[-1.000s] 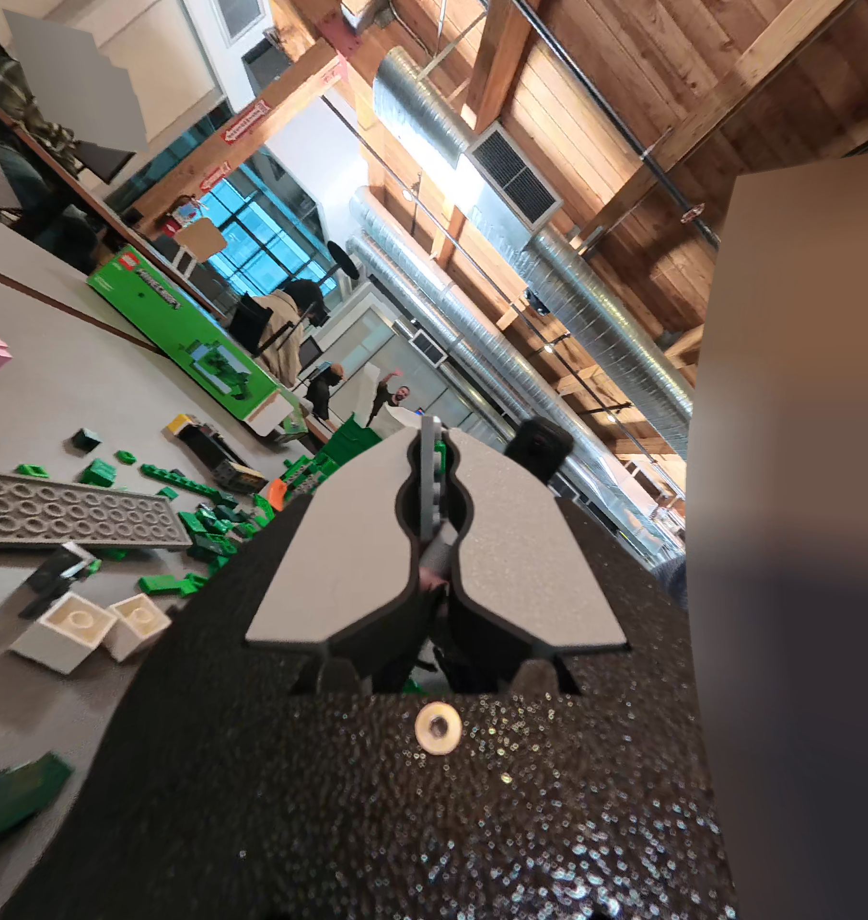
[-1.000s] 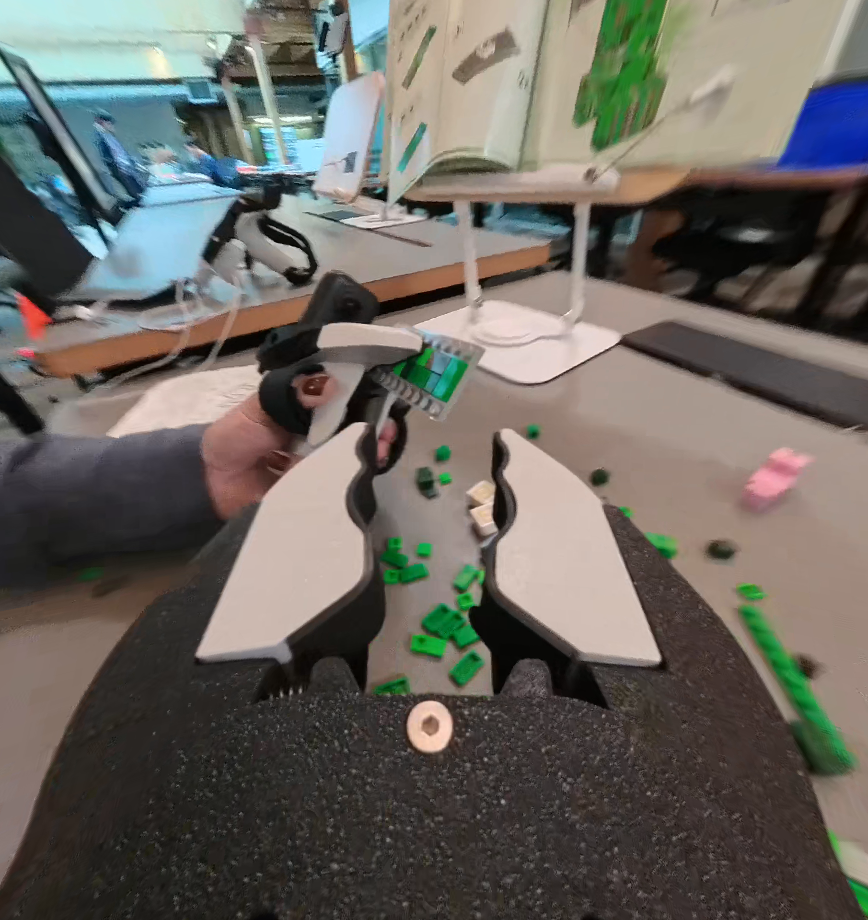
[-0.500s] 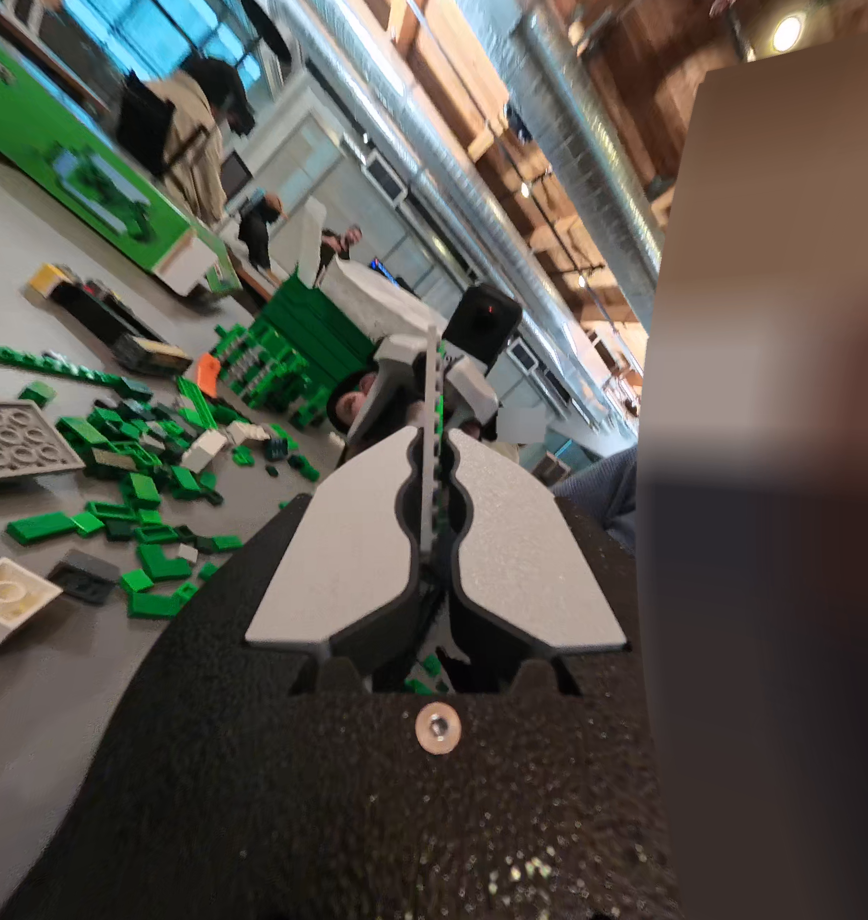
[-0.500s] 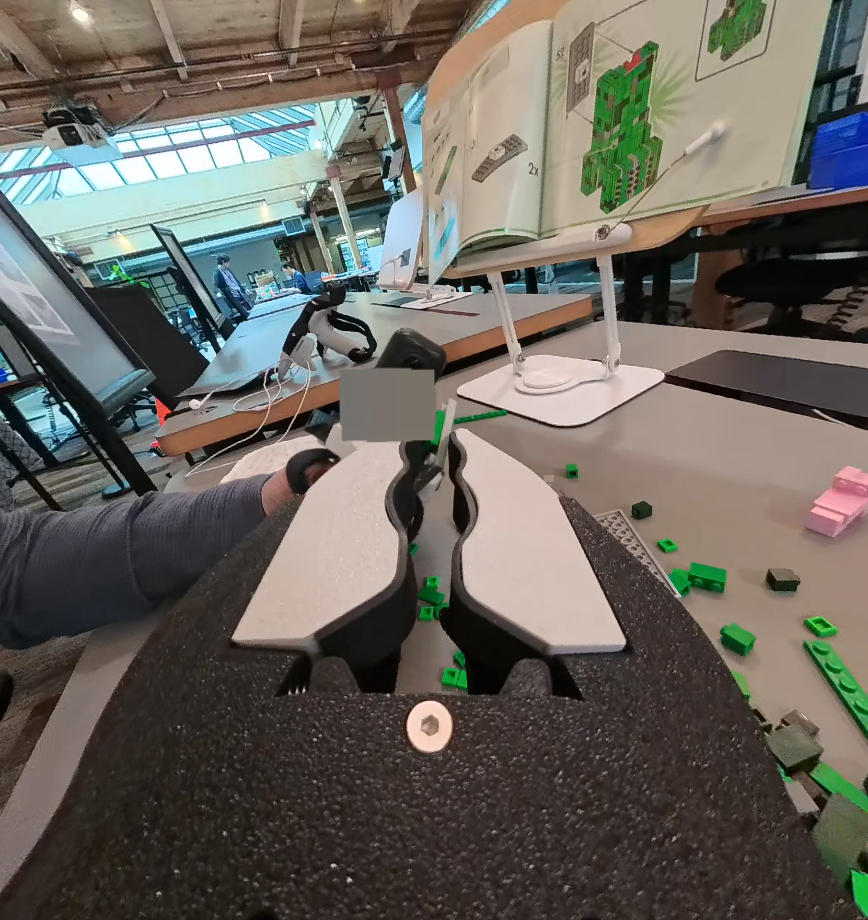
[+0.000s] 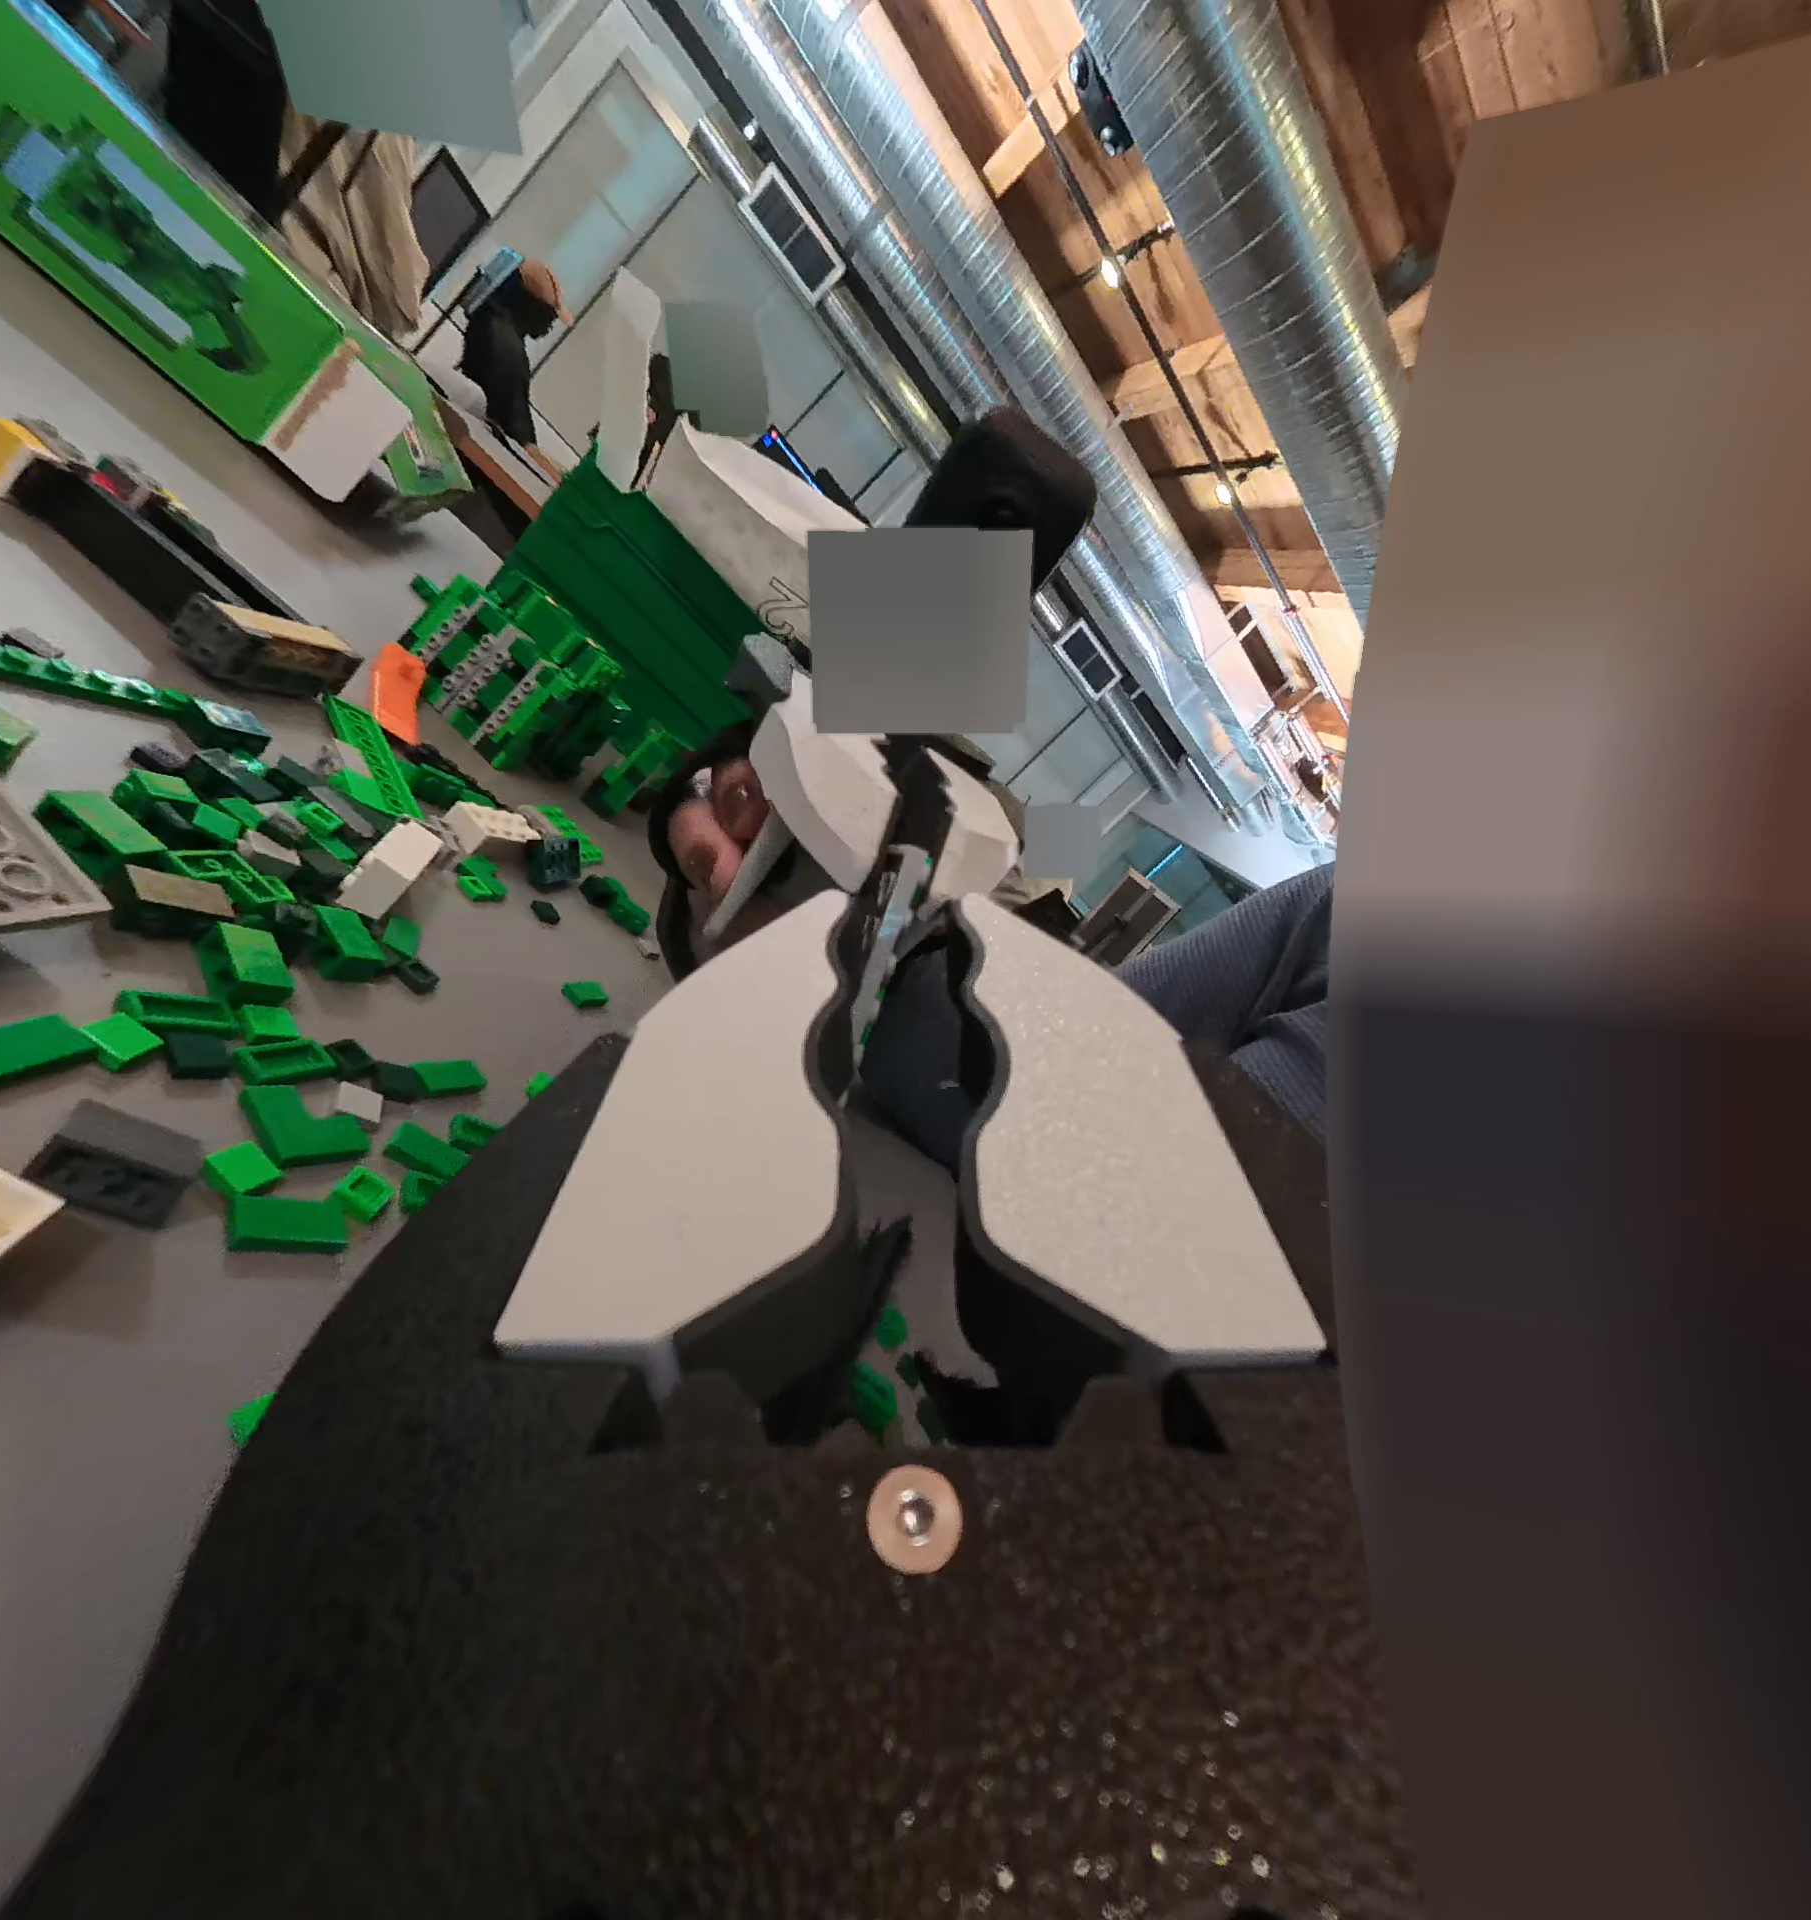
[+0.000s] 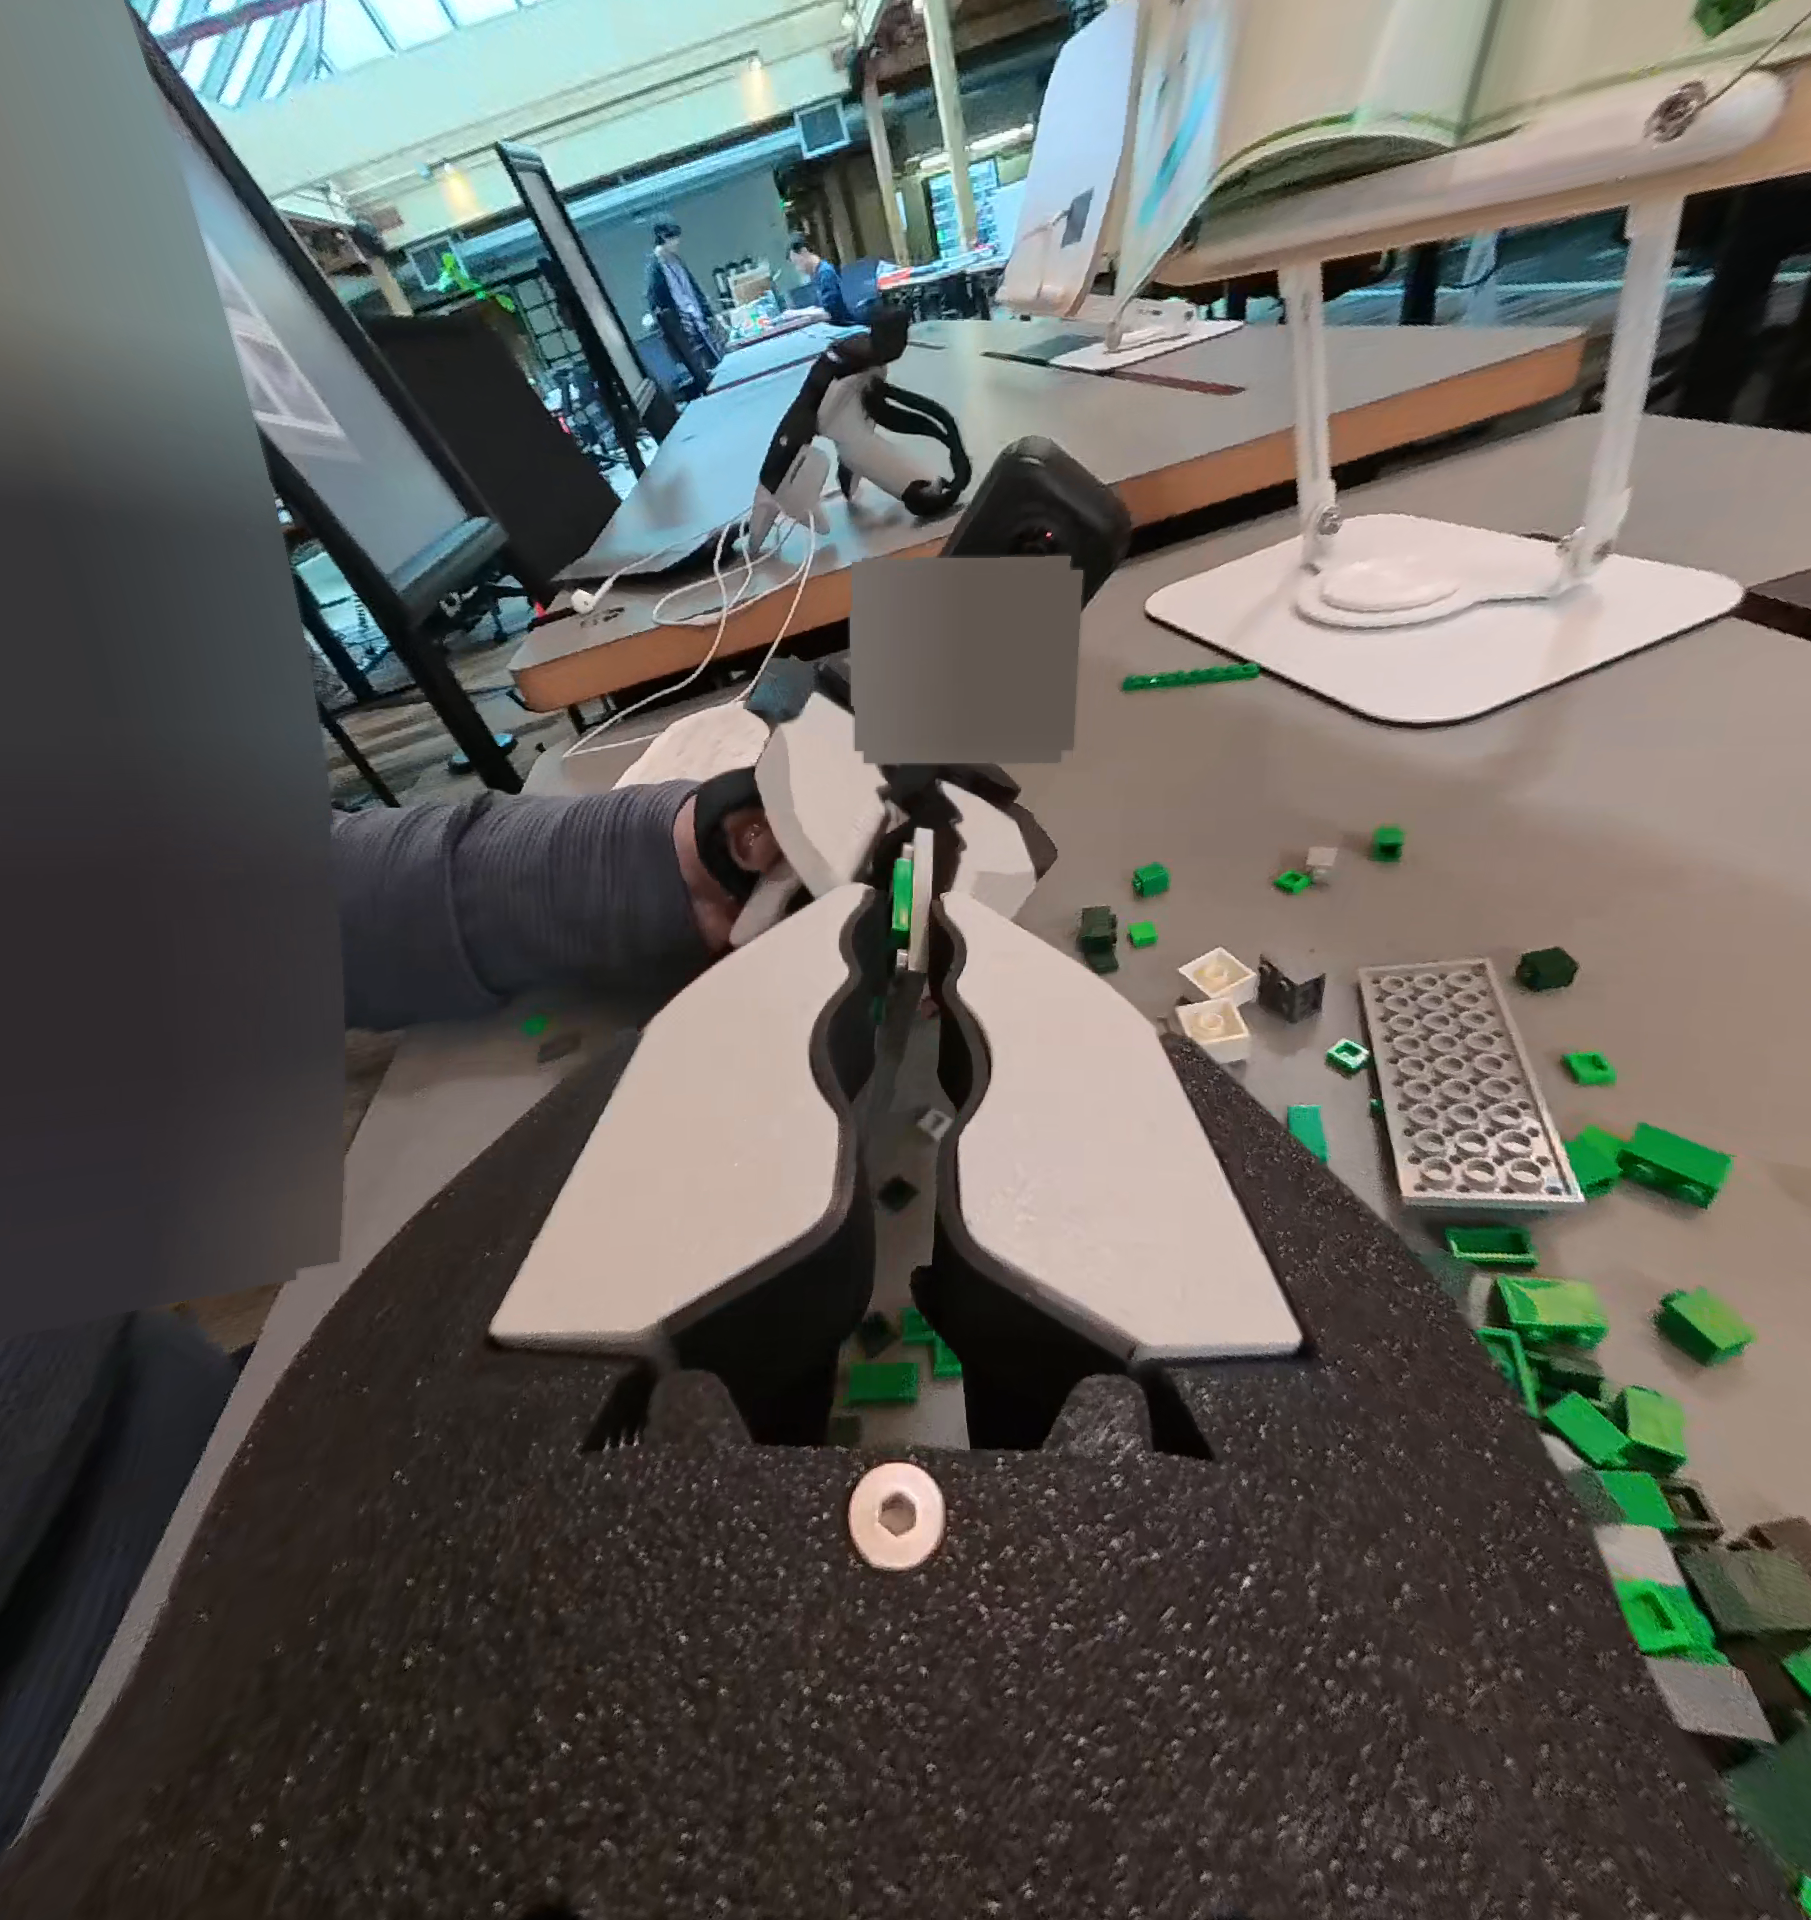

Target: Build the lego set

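- The left gripper [image 5: 901,925] has its fingers a little way apart. The grey plate [image 5: 885,935] stands edge-on between the tips. It lies close against the left finger, and a clear gap shows on its right side. It does not look pinched here.
- The right gripper [image 6: 896,920] has its fingers drawn in narrow and clamped on the same grey plate [image 6: 913,914]. The plate stands upright and edge-on, with green pieces on its left face.
- The two grippers meet tip to tip above the table [image 6: 1503,810], both at the plate. In the right wrist view, a dark sleeve [image 6: 527,894] reaches in from the left behind the left gripper.
- Loose green bricks [image 6: 1566,1320] lie scattered on the table to the near right of the right gripper.
- Slightly farther on that side, a long grey base plate [image 6: 1467,1091] lies flat with its hollow underside up. Two white bricks [image 6: 1213,997] sit just to its left.
- In the left wrist view, another spread of green pieces [image 5: 257,935] covers the table on the left. A white brick [image 5: 392,862] lies among them and an orange piece [image 5: 397,691] farther back.
- Far right in the right wrist view, a white stand [image 6: 1441,603] holds an open booklet.
- Far left in the left wrist view are a green box [image 5: 153,239] and a partly built green block [image 5: 610,644].
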`<state>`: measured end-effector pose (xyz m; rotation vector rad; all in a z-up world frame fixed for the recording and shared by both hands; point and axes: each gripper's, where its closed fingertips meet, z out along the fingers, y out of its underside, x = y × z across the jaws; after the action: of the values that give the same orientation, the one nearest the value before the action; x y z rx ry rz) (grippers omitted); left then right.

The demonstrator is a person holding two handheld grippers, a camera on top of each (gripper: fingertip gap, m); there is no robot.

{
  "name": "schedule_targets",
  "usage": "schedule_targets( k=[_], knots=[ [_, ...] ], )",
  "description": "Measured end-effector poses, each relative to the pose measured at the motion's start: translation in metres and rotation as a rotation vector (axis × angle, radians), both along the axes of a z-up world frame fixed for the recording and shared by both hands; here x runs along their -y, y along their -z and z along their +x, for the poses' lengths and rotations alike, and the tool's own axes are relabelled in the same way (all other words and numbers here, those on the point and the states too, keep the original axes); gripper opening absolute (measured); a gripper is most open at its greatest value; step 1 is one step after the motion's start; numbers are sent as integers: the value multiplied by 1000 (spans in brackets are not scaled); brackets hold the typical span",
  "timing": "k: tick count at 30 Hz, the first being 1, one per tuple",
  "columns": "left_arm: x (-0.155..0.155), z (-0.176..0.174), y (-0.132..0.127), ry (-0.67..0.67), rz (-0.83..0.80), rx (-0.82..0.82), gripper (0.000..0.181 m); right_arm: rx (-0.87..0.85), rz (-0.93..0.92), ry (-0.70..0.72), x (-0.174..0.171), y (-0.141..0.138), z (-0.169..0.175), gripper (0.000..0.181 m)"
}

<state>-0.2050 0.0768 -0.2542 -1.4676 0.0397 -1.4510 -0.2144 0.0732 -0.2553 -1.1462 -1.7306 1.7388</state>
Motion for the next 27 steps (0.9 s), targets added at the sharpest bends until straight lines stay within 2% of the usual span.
schedule_targets(
  k=[2,4,5,7,10,13,17,23,27],
  knots=[
    [1,0,0,0,8,-20,10,-17,4,12,-2,-1,-1,7],
    [-3,-6,1,-69,12,-65,5,-64,41,84,-8,-3,-5,9],
    [-7,-11,3,-118,1,-77,5,-98,75,123,-11,-5,-7,18],
    [-11,-25,3,-205,-11,-50,5,-148,176,191,-13,-6,-9,53],
    [-14,-41,2,-299,-13,-12,5,-168,466,302,-15,4,-17,85],
    [-16,-40,3,-328,-13,-37,5,-166,789,355,-9,21,-24,100],
    [-19,-27,2,-319,-4,-61,5,-166,972,376,1,31,-29,106],
    [-19,-9,1,-304,23,-134,5,-108,1081,460,-14,36,-31,102],
    [-21,-9,5,-298,3,-138,5,-76,1104,453,-15,42,-30,101]
  ],
)
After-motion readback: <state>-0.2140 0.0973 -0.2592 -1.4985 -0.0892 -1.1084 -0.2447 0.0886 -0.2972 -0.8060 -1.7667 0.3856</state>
